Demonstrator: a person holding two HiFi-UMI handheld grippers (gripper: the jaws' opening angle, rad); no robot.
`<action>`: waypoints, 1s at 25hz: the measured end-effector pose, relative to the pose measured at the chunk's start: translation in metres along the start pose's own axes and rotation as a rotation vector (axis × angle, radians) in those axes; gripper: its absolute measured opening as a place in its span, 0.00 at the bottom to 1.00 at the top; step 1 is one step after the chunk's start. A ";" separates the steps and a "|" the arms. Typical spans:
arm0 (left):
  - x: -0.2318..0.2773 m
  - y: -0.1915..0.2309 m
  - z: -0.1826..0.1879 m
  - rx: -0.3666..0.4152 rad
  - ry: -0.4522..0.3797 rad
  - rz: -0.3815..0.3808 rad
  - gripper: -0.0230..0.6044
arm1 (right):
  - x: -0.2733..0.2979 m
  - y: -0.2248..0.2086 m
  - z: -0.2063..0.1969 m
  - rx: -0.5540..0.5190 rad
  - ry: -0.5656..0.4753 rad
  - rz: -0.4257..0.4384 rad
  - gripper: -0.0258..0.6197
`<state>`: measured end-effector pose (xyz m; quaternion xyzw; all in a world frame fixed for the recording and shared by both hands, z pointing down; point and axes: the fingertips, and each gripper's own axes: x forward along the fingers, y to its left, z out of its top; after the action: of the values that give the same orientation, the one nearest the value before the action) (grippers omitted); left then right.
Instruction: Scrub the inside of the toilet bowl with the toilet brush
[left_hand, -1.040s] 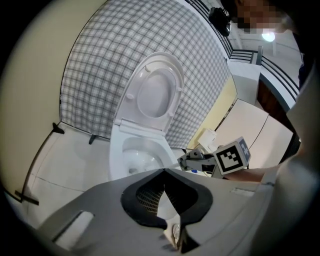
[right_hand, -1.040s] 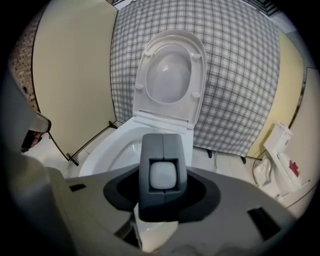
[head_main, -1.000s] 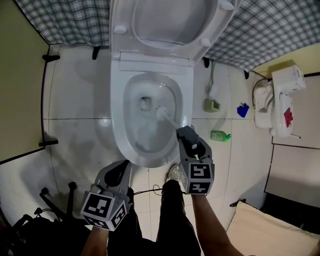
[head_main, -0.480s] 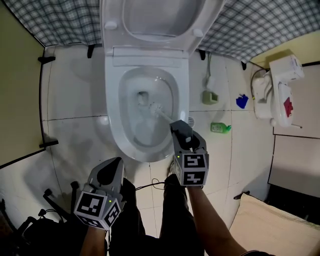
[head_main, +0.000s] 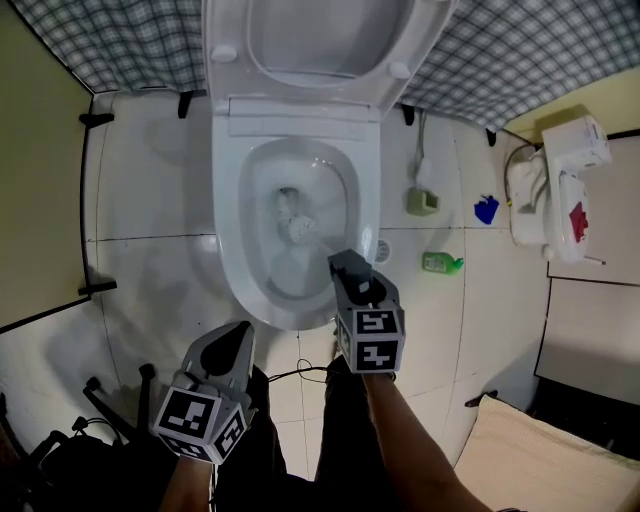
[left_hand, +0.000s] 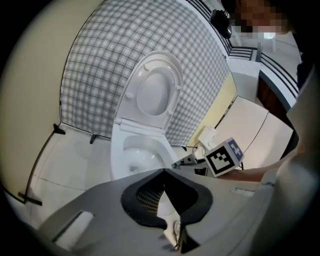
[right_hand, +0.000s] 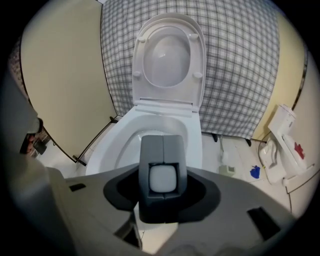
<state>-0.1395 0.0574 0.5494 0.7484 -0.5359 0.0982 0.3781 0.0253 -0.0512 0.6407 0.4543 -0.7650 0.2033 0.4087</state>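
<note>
Right gripper (head_main: 345, 264): jaws clamped on the brush handle (right_hand: 162, 179). The white end of the handle sits square between them. The gripper points steeply down, over the near rim of the bowl (head_main: 228, 210).

The handle runs ahead and to the left from the jaws. The brush (head_main: 297, 228) has its head low inside the bowl, just beside the drain opening. Whether the bristles press on the porcelain I cannot tell.

Left gripper (head_main: 237, 338): jaws together, nothing between them. It is held to the left of the right gripper, short of the bowl's front edge, above the floor tiles (head_main: 150, 270) and well apart from the brush.

Right of the right gripper, on the floor: a green bottle (head_main: 440, 264). Beyond it are a grey-green holder (head_main: 423, 202) and a small blue item (head_main: 486, 210).

Farther ahead, past the bowl: the seat and lid (head_main: 310, 40) stand raised. A checked cloth (head_main: 120, 40) hangs behind them.
</note>
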 end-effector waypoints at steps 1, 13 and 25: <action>0.002 -0.002 0.003 0.003 -0.006 -0.005 0.02 | -0.008 -0.001 -0.003 0.002 0.004 -0.005 0.34; 0.007 -0.017 0.007 -0.022 -0.036 -0.025 0.02 | -0.084 0.014 -0.007 -0.074 0.122 0.036 0.33; 0.000 -0.004 0.006 -0.020 -0.032 0.008 0.02 | -0.026 0.018 -0.027 -0.159 0.200 0.087 0.33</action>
<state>-0.1372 0.0540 0.5440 0.7439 -0.5460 0.0822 0.3766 0.0280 -0.0094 0.6363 0.3640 -0.7532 0.2038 0.5086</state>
